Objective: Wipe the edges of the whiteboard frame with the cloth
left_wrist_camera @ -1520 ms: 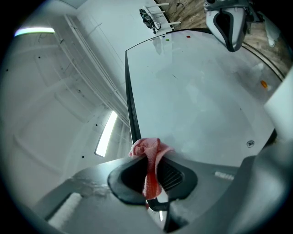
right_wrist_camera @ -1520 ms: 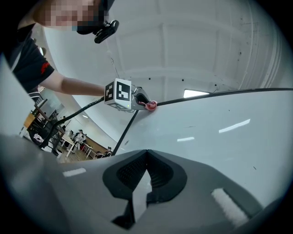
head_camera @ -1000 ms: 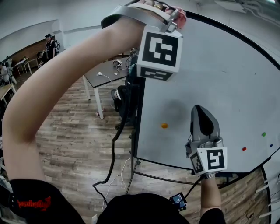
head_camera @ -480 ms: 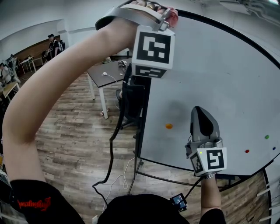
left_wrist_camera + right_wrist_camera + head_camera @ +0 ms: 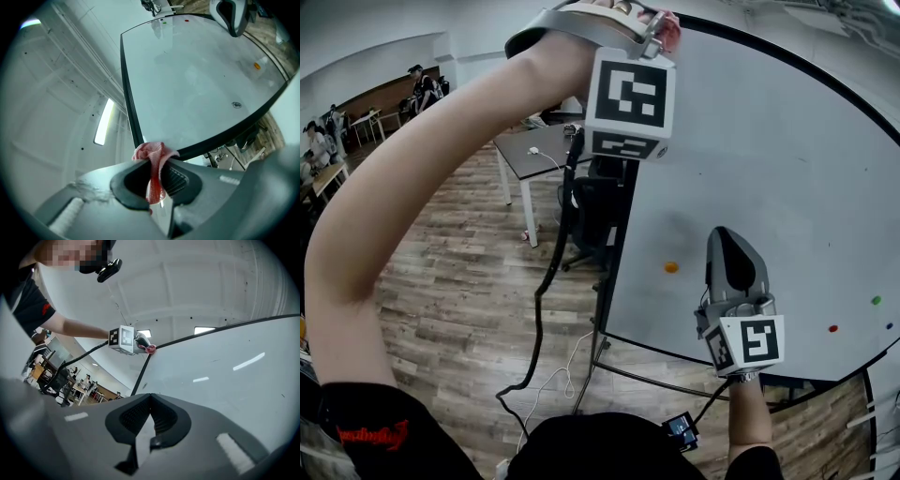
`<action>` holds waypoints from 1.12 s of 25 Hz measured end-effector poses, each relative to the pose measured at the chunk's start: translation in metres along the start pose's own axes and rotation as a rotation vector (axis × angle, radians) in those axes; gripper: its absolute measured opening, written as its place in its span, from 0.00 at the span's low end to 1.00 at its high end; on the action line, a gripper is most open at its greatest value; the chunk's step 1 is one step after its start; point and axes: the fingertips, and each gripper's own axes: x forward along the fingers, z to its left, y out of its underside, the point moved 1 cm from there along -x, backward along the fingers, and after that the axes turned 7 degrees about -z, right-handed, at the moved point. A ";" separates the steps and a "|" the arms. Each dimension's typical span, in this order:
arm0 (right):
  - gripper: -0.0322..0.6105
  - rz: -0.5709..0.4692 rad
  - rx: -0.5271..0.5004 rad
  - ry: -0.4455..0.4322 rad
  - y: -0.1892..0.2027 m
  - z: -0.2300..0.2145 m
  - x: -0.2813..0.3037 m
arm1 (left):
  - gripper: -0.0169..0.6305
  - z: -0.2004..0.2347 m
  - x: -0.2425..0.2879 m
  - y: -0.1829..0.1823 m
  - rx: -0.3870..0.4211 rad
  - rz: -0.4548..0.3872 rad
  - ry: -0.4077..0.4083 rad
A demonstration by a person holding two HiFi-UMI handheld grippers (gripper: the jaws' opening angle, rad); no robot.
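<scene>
The whiteboard [image 5: 769, 187] has a thin black frame [image 5: 617, 234]. My left gripper [image 5: 656, 26] is raised to the board's top left corner and is shut on a pink-red cloth [image 5: 671, 33]. In the left gripper view the cloth [image 5: 152, 157] bunches between the jaws and touches the frame [image 5: 127, 93] at the corner. My right gripper [image 5: 731, 248] hangs low in front of the board face, shut with nothing in it [image 5: 149, 401]. From the right gripper view the cloth [image 5: 150, 348] sits at the frame's corner.
Small magnets sit on the board: orange [image 5: 671, 267], red [image 5: 832, 329], green [image 5: 875, 301]. A table [image 5: 534, 150] and a black chair [image 5: 591, 216] stand left of the board. A black cable [image 5: 546, 281] hangs from my left gripper. People stand far back [image 5: 420, 84].
The left gripper with the cloth has slid a little left along the top edge, nearer the corner. The right gripper has barely moved.
</scene>
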 end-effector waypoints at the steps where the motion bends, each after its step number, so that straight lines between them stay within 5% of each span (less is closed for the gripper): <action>1: 0.05 0.003 0.000 0.000 0.000 0.001 0.000 | 0.10 0.000 0.000 0.001 -0.013 0.002 -0.002; 11: 0.05 0.006 -0.003 -0.014 0.006 0.000 -0.009 | 0.10 -0.002 -0.008 0.008 -0.174 0.000 -0.015; 18: 0.05 0.018 0.013 -0.030 0.011 0.007 -0.011 | 0.10 -0.015 -0.034 0.006 -0.408 -0.064 -0.008; 28: 0.05 0.023 0.050 -0.054 0.018 0.017 -0.006 | 0.10 -0.031 -0.087 -0.009 -0.807 -0.215 -0.137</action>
